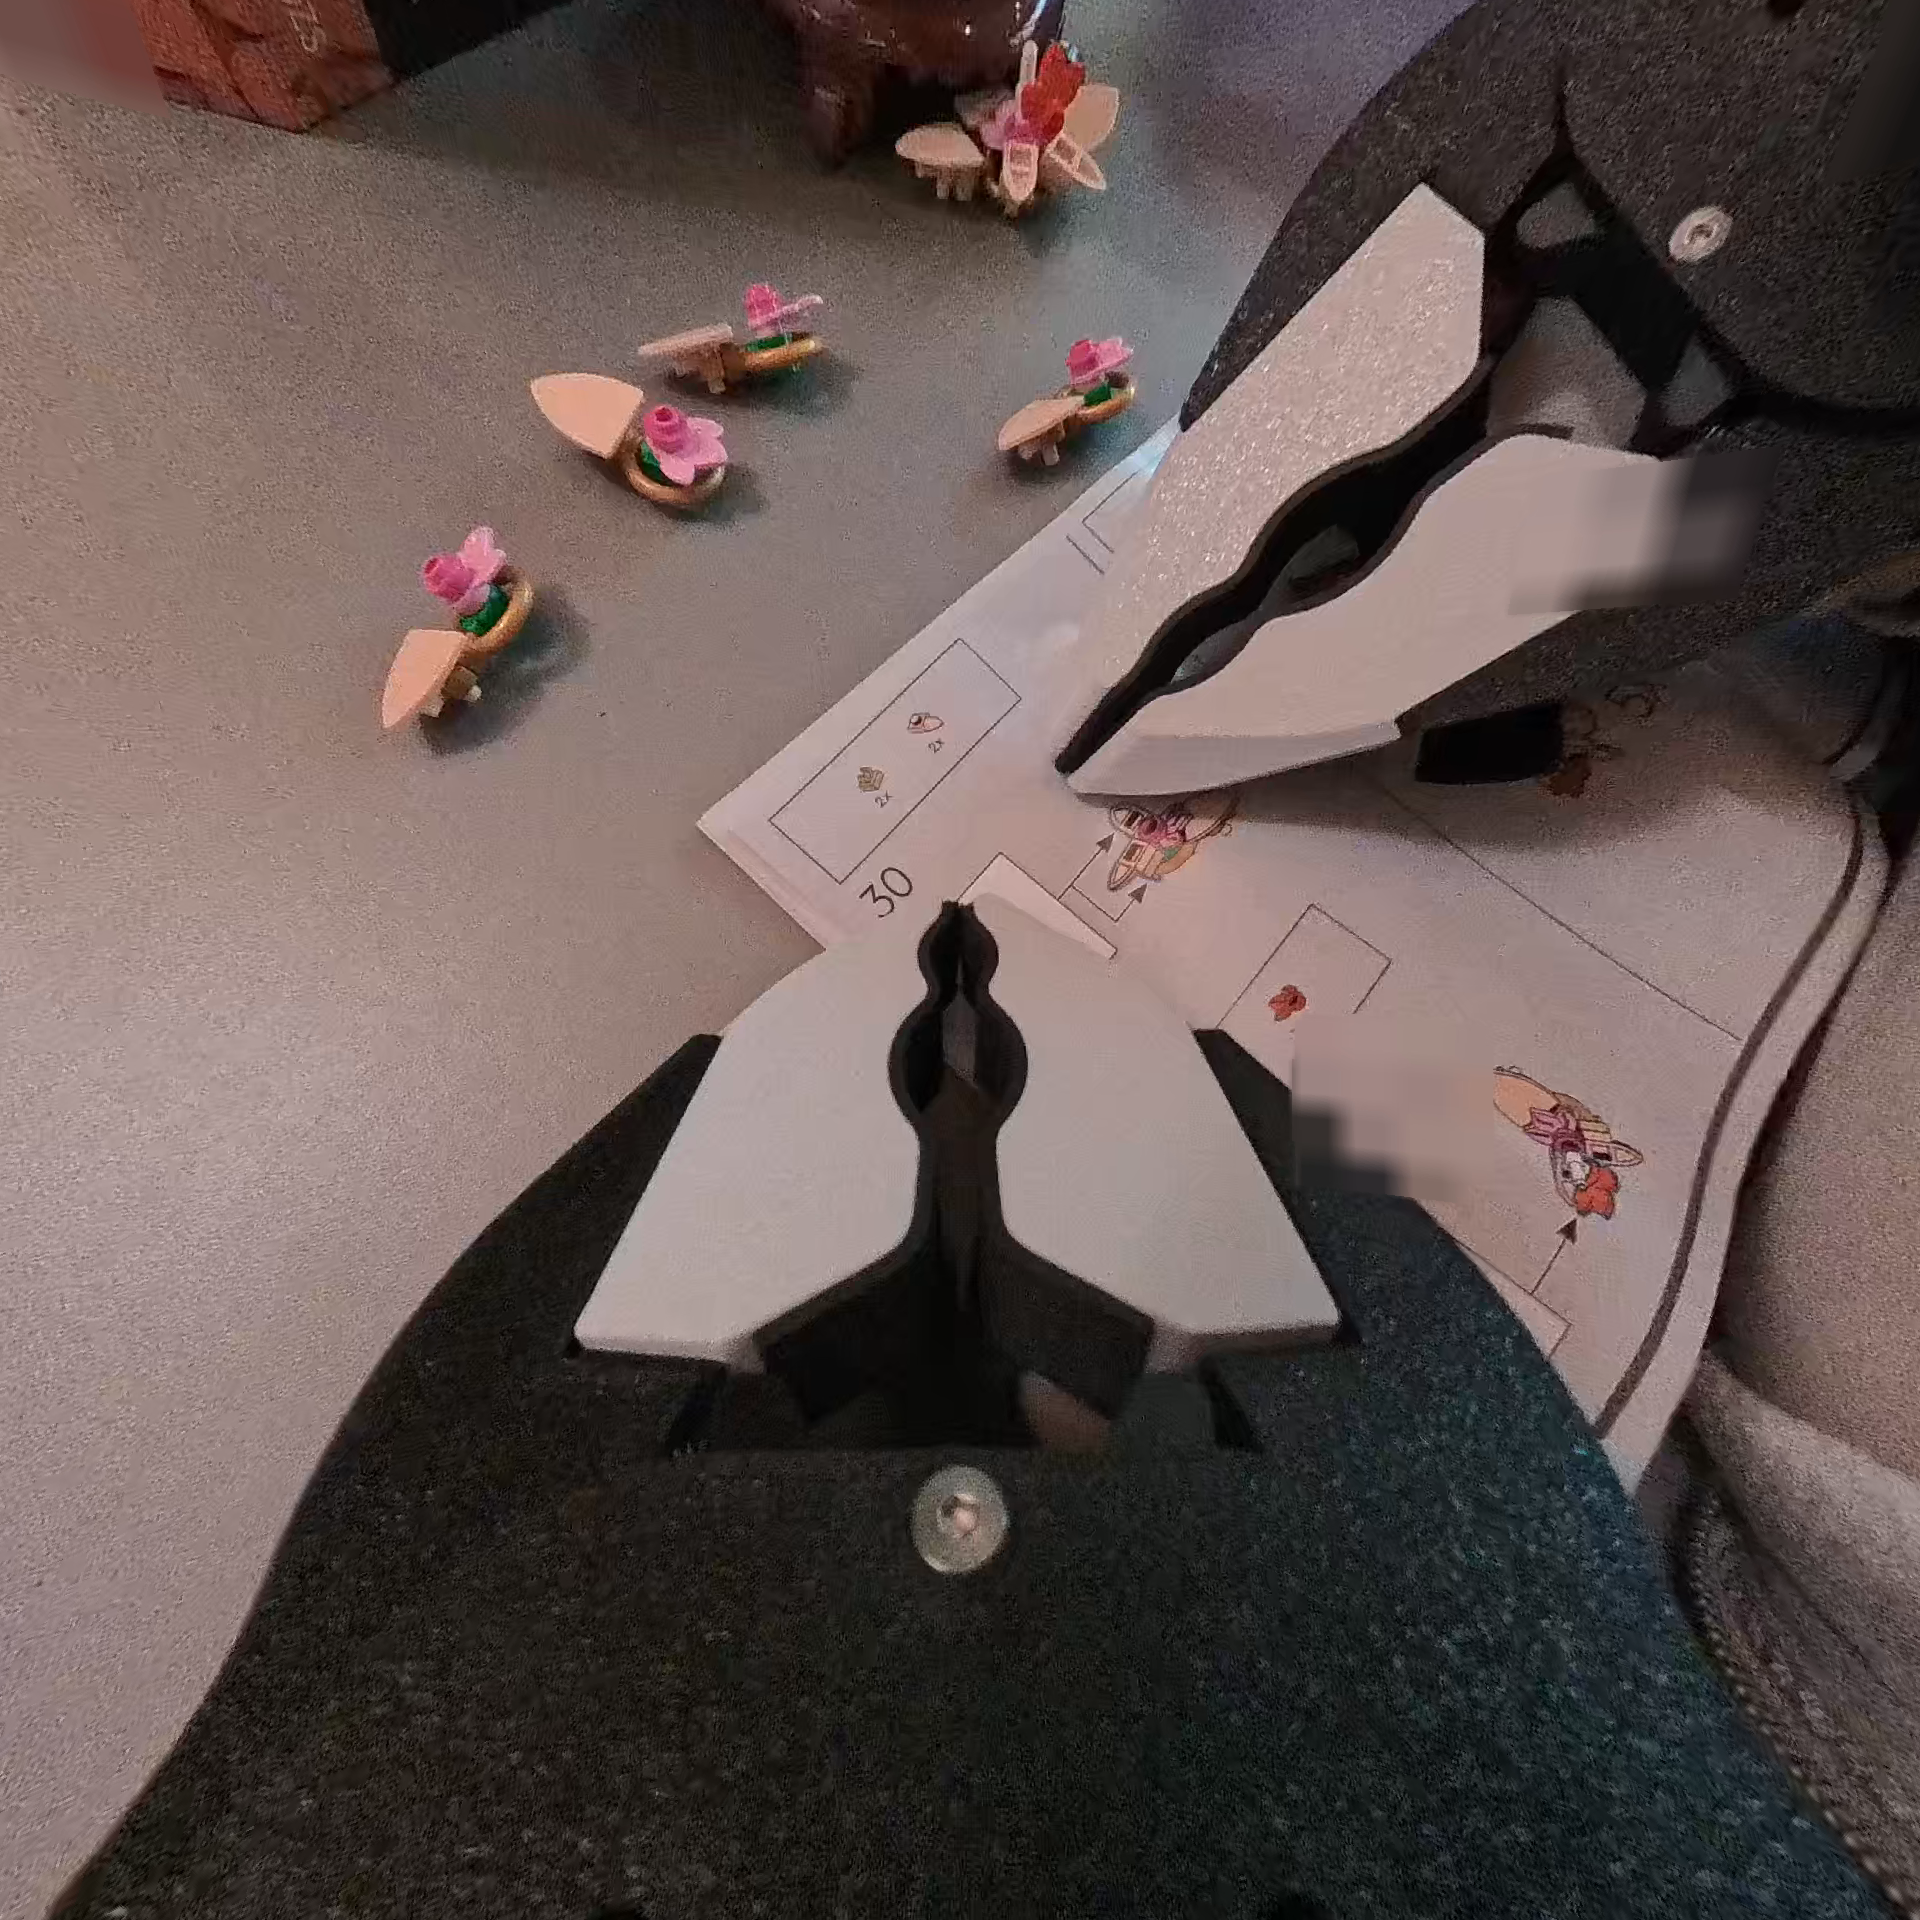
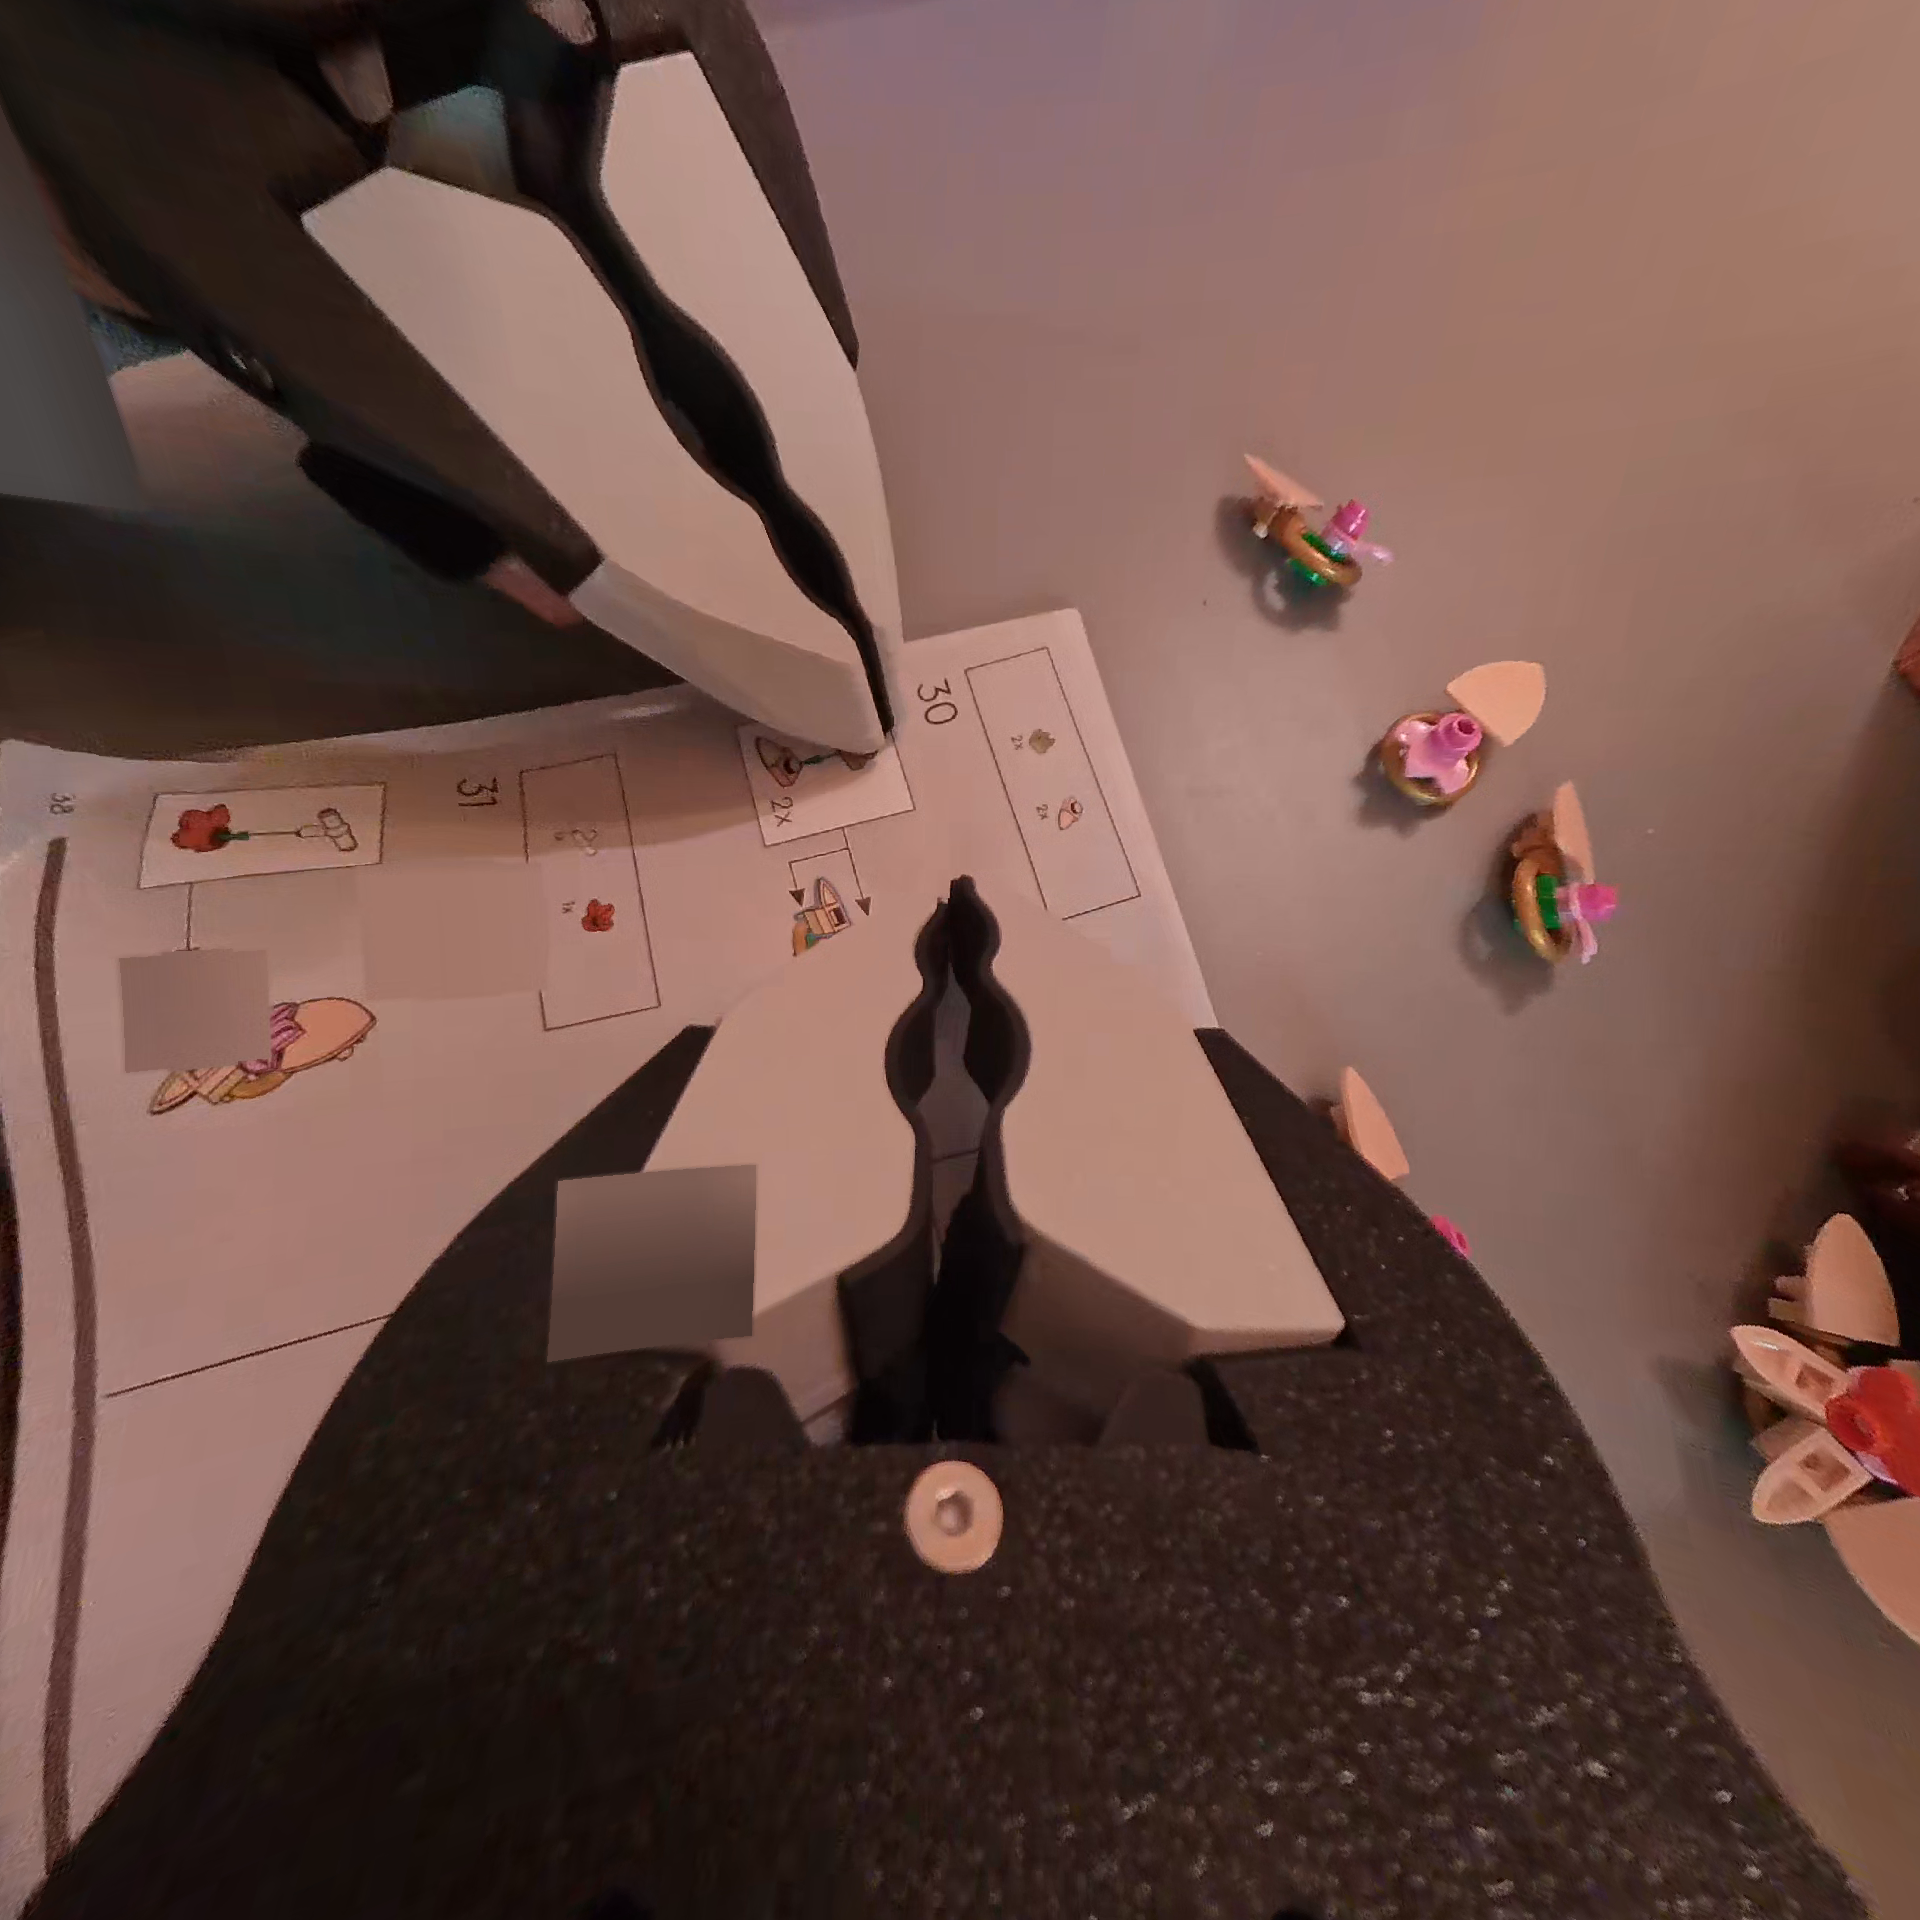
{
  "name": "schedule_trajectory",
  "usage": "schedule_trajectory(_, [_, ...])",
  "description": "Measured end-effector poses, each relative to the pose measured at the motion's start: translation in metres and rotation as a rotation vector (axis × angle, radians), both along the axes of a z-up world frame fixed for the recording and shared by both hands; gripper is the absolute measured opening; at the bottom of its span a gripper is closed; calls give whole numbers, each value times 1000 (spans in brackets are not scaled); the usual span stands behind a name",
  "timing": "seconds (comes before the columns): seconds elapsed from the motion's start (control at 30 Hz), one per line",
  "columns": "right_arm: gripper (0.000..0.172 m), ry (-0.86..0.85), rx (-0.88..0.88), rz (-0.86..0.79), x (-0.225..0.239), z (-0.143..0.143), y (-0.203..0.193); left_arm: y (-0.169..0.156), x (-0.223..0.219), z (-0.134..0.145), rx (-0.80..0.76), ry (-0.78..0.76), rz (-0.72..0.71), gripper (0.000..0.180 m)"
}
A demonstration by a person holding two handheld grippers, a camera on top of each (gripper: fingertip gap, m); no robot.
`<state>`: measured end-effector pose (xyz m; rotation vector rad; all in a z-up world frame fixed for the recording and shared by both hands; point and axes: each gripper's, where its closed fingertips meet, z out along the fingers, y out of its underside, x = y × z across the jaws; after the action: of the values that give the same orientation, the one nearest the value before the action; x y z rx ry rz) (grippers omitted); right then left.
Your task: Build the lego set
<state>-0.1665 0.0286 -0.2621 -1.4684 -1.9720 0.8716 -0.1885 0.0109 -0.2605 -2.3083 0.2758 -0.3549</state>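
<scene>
We keep both grippers, left and right, clenched on nothing, tips over the booklet, probably pinning it flat; flower pieces lie at ten o'clock.

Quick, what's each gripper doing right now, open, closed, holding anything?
Left gripper: closed, nothing held, tips over the instruction booklet.
Right gripper: closed, nothing held, over the same booklet.

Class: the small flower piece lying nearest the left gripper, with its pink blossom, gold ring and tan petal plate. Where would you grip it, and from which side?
Probably from above, closing on the flat tan petal plate of the flower piece across its two long edges; the pink blossom and gold ring are rounded and may slip.
</scene>
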Motion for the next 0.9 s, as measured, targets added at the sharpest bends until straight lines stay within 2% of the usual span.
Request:
schedule_trajectory(0.6, [0, 1, -2, -7, -1, 0, 1, 0, -2, 0, 11, 15, 4, 1])
schedule_trajectory(0.7, [0, 55, 36, -43, -1, 7, 6, 3, -11, 5, 74, 98, 40, 0])
schedule_trajectory(0.77, [0, 40, 44, -17, -1, 4, 2, -1, -6, 0, 38, 86, 1, 1])
schedule_trajectory(0.9, [0, 26, 28, -16, -1, 3, 2, 0, -8, 2, 51, 76, 13, 0])
